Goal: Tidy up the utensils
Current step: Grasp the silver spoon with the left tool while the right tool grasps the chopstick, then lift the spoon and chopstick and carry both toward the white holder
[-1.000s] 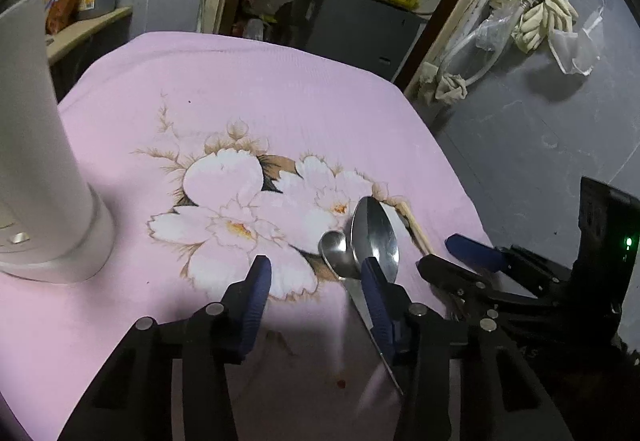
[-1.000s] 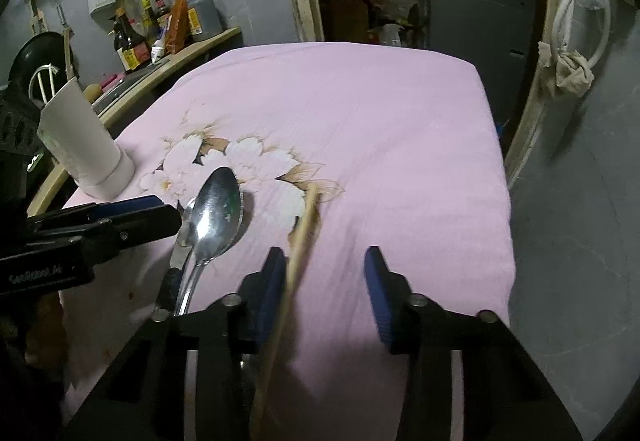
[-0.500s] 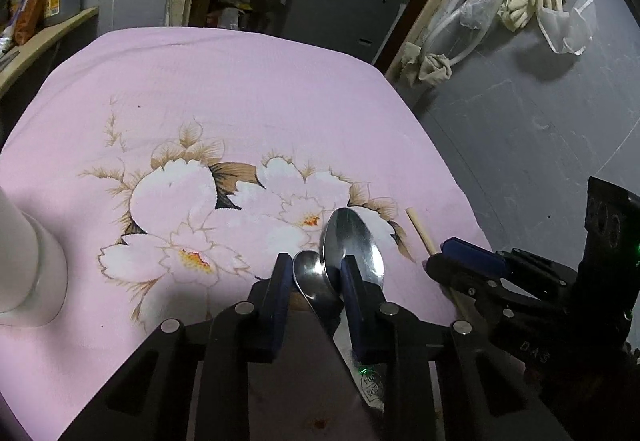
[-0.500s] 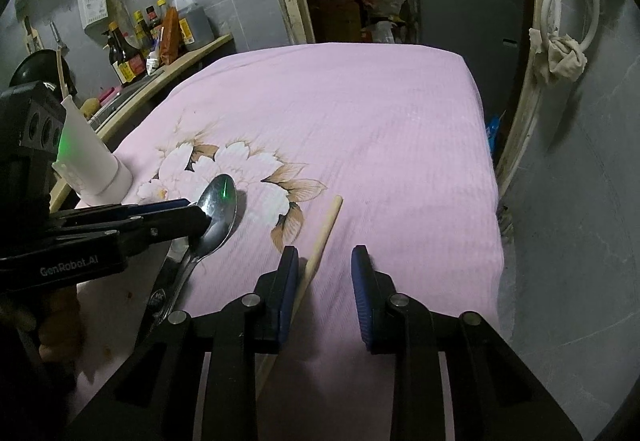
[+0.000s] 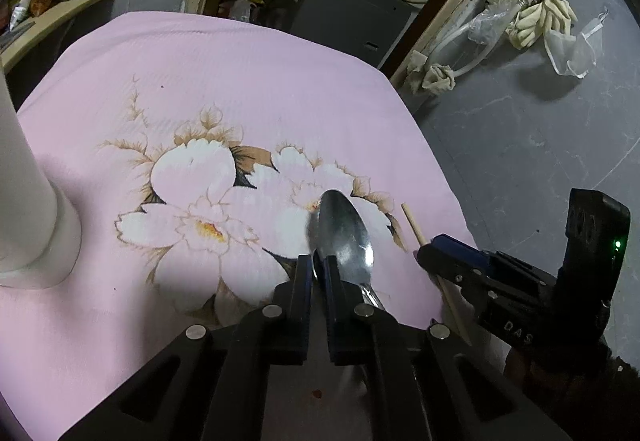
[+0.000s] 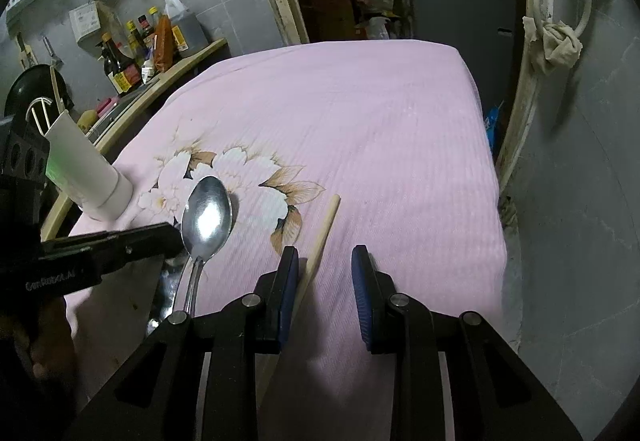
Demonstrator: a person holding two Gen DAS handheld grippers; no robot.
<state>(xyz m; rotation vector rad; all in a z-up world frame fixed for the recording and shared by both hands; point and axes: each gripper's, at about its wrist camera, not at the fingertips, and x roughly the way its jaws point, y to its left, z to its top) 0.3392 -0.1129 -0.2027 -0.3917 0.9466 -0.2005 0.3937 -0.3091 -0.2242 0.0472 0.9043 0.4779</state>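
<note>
Nothing sorted yet. My left gripper has just clenched on the small spoon's bowl, beside the large spoon (still lying). My right gripper stands released around the chopstick, right of that spoon.

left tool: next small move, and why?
Probably lift the left tool slightly, straight up. Its jaws have just closed on the small spoon, which shows only as a sliver between the pads. The large spoon lies right beside it, possibly touching. A small lift should separate the two before any sideways carry.
</note>
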